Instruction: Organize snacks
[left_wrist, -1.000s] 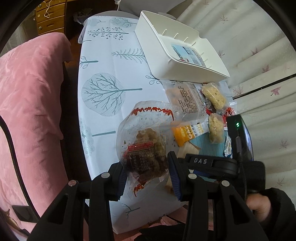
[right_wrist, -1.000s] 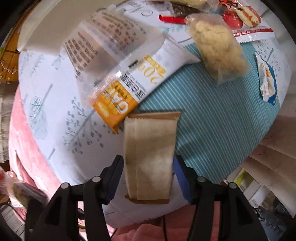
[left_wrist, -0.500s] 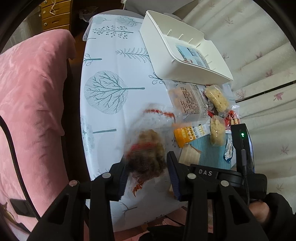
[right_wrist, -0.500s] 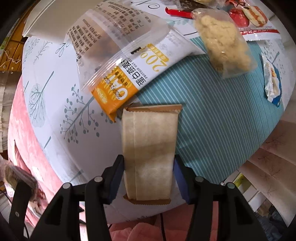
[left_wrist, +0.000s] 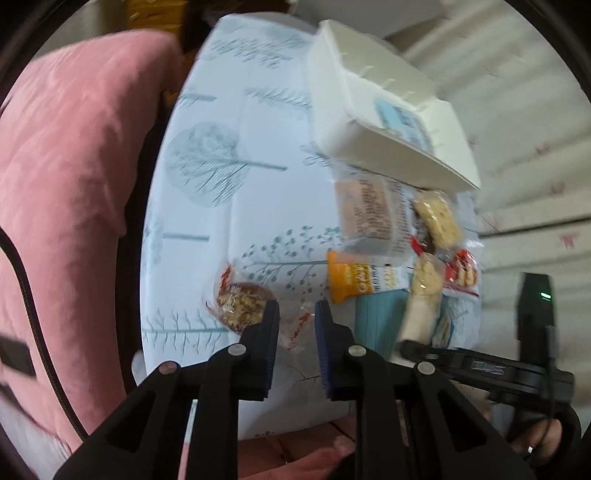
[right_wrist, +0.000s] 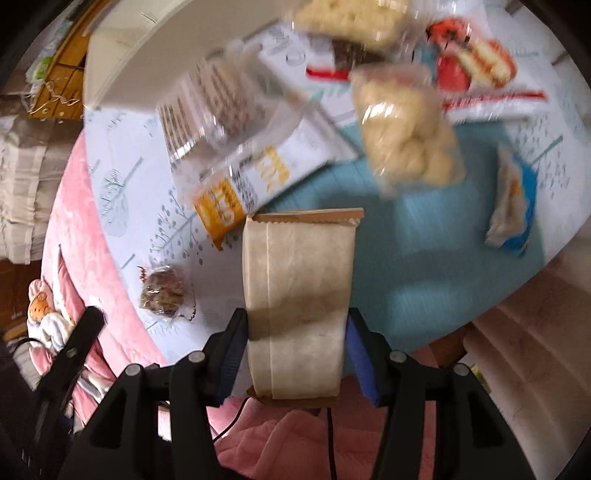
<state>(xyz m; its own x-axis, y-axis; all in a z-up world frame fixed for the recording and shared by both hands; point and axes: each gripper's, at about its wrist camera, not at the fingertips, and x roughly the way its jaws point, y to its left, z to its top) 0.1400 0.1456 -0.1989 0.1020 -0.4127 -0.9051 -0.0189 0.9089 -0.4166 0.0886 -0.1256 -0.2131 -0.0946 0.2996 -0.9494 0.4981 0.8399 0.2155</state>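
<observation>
Snacks (left_wrist: 384, 254) lay unsorted, white bin (left_wrist: 388, 122) empty; right gripper (right_wrist: 295, 332) clamped a tan packet (right_wrist: 299, 280), left gripper (left_wrist: 295, 317) had just closed on a clear wrapper (left_wrist: 295, 328).

Left half of desk (left_wrist: 207, 206) is bare and passable; snack pile (left_wrist: 402, 236) crowds the right edge, white bin (left_wrist: 373, 122) blocks the far-right corner.

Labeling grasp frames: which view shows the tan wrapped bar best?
Right wrist view: the tan wrapped bar fills the centre, clamped between the right gripper pads, seam and crimped end visible. The left wrist view catches only a blurred pale sliver of it beside the orange oat bar.
</observation>
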